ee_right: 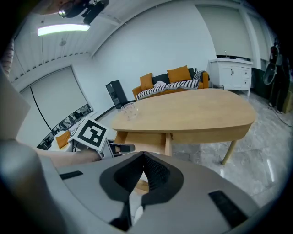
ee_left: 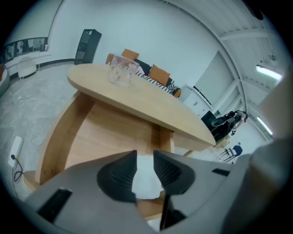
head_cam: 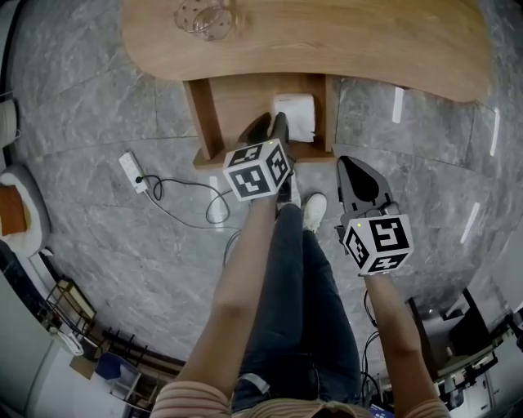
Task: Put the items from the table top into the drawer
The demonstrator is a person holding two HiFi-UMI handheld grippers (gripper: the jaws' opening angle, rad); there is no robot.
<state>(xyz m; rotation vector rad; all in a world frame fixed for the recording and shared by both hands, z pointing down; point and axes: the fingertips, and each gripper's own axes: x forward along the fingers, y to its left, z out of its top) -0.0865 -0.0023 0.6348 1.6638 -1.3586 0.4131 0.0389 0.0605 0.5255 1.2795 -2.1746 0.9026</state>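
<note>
Under the wooden table (head_cam: 343,41) a drawer (head_cam: 237,102) stands pulled out, and a white box-like item (head_cam: 296,116) lies in its right part. My left gripper (head_cam: 274,126) hovers over the drawer's front with its jaws open. In the left gripper view the white item (ee_left: 146,180) shows through the gap of the left gripper (ee_left: 144,153), below it and untouched. My right gripper (head_cam: 357,167) hangs to the right of the drawer, over the floor. It is shut (ee_right: 143,155) and holds nothing. A clear ribbed container (head_cam: 204,16) stands on the table top (ee_left: 121,73).
A white power strip (head_cam: 132,171) with a looping cable lies on the marble floor left of the drawer. The person's legs and a white shoe (head_cam: 315,211) are below the drawer. A sofa with orange cushions (ee_right: 174,77) and a white cabinet (ee_right: 231,73) stand beyond the table.
</note>
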